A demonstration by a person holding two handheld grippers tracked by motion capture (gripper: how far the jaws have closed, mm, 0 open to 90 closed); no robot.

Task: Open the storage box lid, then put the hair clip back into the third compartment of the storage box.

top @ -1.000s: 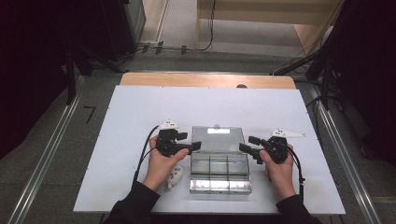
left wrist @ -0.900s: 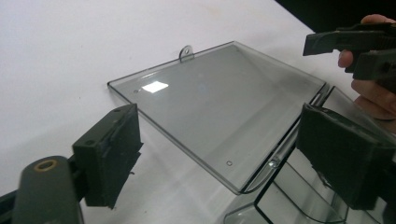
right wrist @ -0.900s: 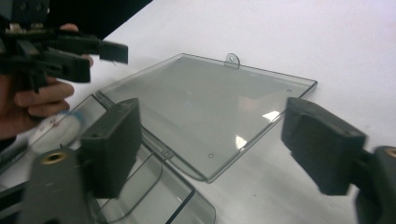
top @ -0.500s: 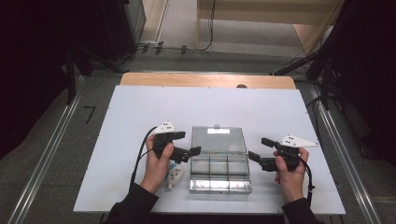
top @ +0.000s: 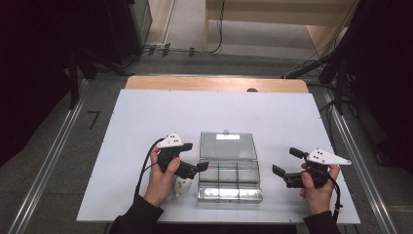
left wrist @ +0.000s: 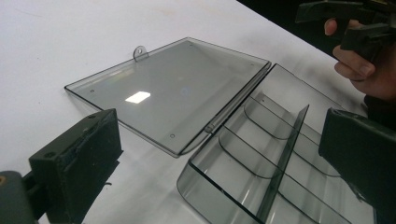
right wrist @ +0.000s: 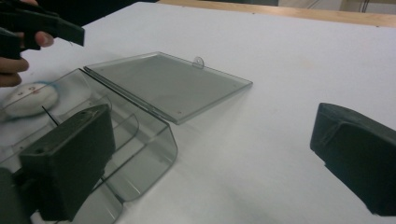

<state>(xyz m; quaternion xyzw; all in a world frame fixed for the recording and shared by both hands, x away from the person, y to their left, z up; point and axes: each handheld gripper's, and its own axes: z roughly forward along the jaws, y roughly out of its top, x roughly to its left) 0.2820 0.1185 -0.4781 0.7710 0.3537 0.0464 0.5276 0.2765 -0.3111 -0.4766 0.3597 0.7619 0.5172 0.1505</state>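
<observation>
A clear plastic compartment box lies open mid-table, its lid flat on the far side and its divided tray nearer me. My left gripper hovers at the tray's left edge; its jaws have just been opening and stand wide with nothing pressed between them. In the left gripper view the lid and tray lie ahead of the left gripper. My right gripper is off the box's right side, jaws just opened wide and empty. The right gripper looks across the tray and lid.
A small white rounded object with red marks lies by the left hand, beside the tray; it appears blurred through the tray wall. The white table ends in a wooden strip at the far side. Dark furniture and cables surround it.
Both hands have drawn outward from the box's sides, the right one farther to the right. Both pairs of jaws have spread wider.
</observation>
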